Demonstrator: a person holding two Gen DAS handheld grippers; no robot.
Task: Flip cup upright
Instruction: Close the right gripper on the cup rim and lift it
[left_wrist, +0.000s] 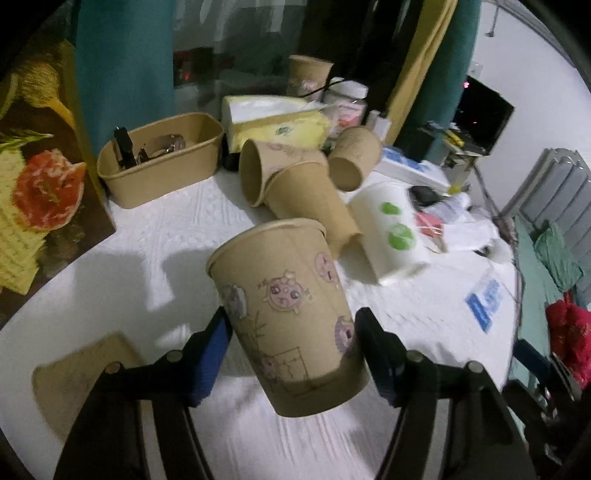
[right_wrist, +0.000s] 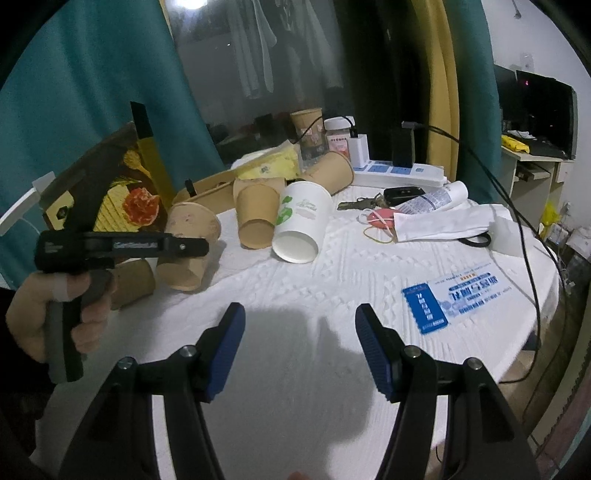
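Left tool (left_wrist: 291, 354): blue pads pressed on either side of a printed brown cup (left_wrist: 284, 310), near its base. Cup mouth up, tilted a little, clear of the white worktop (left_wrist: 147, 240). In the right wrist view the same tool (right_wrist: 122, 245) shows side-on, a hand (right_wrist: 55, 317) on its grip, the cup (right_wrist: 190, 245) between its fingers.

Right tool (right_wrist: 299, 347): jaws at about their narrowest, a gap between the pads, nothing in it; over bare worktop.

Worktop, behind the held cup: three brown cups on their sides (left_wrist: 310, 199), touching one another; white cup with green dots (left_wrist: 388, 229) on its side just beside them; brown tub (left_wrist: 162, 162) to the left; yellow tissue pack (left_wrist: 273, 125) behind; one brown cup upright (left_wrist: 308, 74) at the back.

Near right edge: blue-and-white card (right_wrist: 458, 299).
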